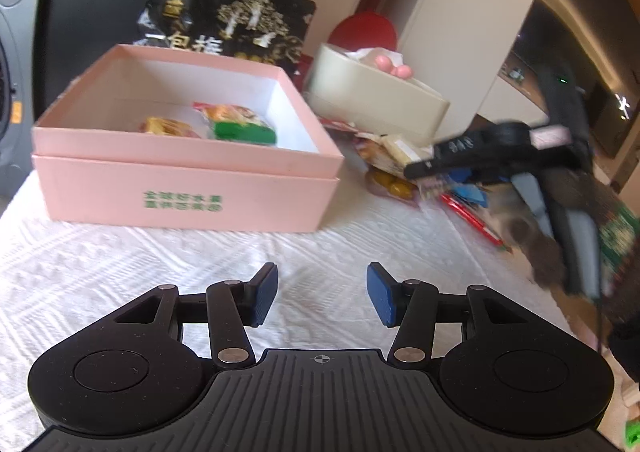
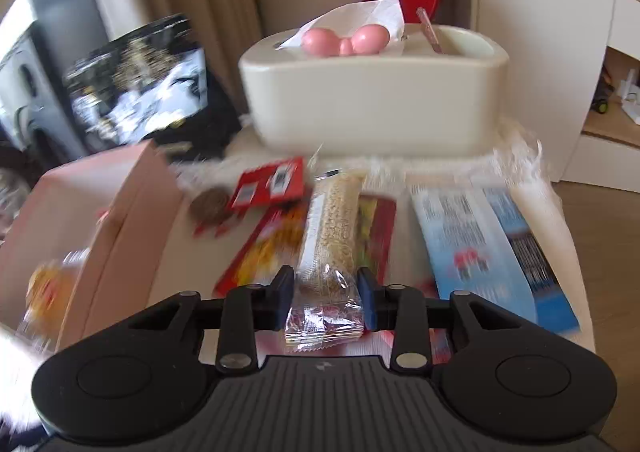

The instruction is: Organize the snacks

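From the left wrist view, the left gripper [image 1: 322,294] hangs idle over the white textured cloth on the counter [image 1: 120,272], its blue-padded fingers [image 1: 380,294] apart with nothing between them, probably waiting its turn. Ahead stands the open pink cardboard box [image 1: 180,192], already holding a green-and-orange snack packet [image 1: 240,124] and an orange one [image 1: 166,127], so it appears to be the collecting place. To its right the right gripper [image 1: 424,170] reaches into the loose heap of wrappers.

From the right wrist view, the right gripper's fingers [image 2: 286,294] have closed on the near end of a clear-wrapped puffed-grain bar [image 2: 332,236], which lies among a red-and-yellow packet [image 2: 268,244] and a blue-and-white pouch [image 2: 488,244], before a cream plastic tissue box [image 2: 372,104]. The end grip likely lets the bar lift free of its neighbours.
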Tool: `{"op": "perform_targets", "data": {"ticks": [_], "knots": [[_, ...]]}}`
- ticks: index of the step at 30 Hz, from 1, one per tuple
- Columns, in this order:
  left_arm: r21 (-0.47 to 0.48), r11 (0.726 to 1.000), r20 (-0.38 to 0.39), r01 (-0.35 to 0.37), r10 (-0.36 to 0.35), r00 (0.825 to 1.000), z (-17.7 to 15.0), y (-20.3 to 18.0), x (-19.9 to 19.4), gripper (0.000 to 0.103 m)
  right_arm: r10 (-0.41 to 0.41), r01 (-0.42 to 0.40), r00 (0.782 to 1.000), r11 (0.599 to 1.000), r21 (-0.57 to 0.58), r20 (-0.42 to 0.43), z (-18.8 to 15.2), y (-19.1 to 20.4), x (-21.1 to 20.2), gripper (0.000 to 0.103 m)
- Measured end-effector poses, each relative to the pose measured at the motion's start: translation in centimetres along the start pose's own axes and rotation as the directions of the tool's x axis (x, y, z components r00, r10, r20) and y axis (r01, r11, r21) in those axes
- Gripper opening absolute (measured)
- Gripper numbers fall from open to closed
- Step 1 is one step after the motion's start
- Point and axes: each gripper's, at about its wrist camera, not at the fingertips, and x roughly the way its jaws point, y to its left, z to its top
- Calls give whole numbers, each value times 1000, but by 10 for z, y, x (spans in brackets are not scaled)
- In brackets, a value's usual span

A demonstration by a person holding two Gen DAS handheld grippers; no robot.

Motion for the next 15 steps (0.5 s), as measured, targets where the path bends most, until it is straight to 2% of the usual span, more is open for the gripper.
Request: {"op": "perform_targets", "data": {"ticks": [3,5,7,9,12,15], "knots": [[6,1000,-9,18,-18,1000,-1,-5,0,54,45,-45,999,998,-33,-26,-23,4,-25,31],[-1,1000,-12,28,-28,1000,0,-7,-2,54,113,-116,992,992,-52,-62,-41,10,-40,31],[0,1000,-13,30,-30,999,0,-10,-3,54,213,-225,970,970,-95,-117,-58,20,-50,32],[0,1000,-23,28,-28,999,1,-13,0,54,255,-276,956,949,-152,-141,-73,28,-62,33],[-12,999,-53,38,-38,998,4,-19,7,54,183,-197,980,943,-270,-75,-86,37,-81,44],[-43,996,-84,75,-78,993,14,-30,22,55,121,-110,993,941,-320,13,-87,33,-98,52]]}}
